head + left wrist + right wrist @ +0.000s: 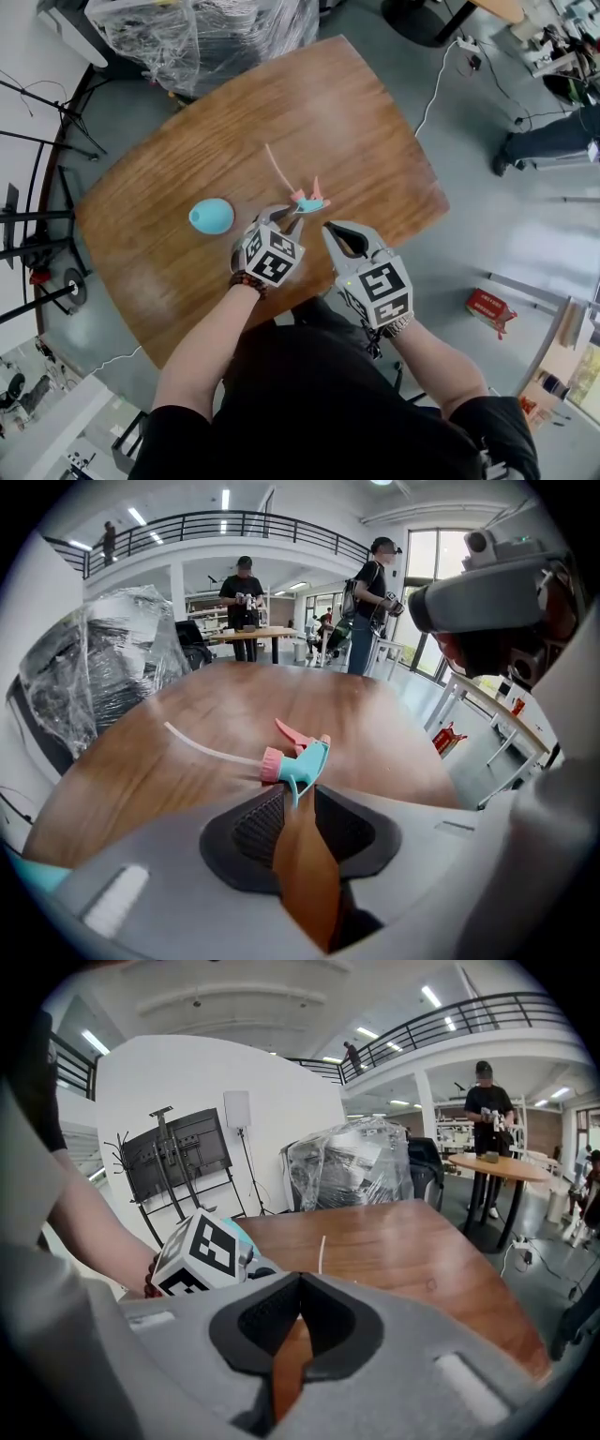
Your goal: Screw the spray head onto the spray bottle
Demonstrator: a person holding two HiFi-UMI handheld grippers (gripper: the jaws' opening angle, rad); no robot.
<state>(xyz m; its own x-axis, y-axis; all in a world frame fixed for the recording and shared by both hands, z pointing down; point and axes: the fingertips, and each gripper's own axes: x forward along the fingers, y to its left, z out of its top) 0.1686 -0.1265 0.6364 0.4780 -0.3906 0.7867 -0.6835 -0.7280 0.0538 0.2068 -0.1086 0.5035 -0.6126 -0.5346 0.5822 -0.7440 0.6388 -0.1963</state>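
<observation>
Our left gripper hangs over the spray head, which lies on its side on the wooden surface, dip tube trailing away. The teal spray bottle sits well apart to the left. We judge the head light, hard plastic and its tube limp, so the pink collar or teal body is the place to take hold. The left fingers stand slightly apart, with the head's teal end just at their mouth and, as far as we can see, not pinched. The right gripper waits alongside, fingers closed together on nothing.
</observation>
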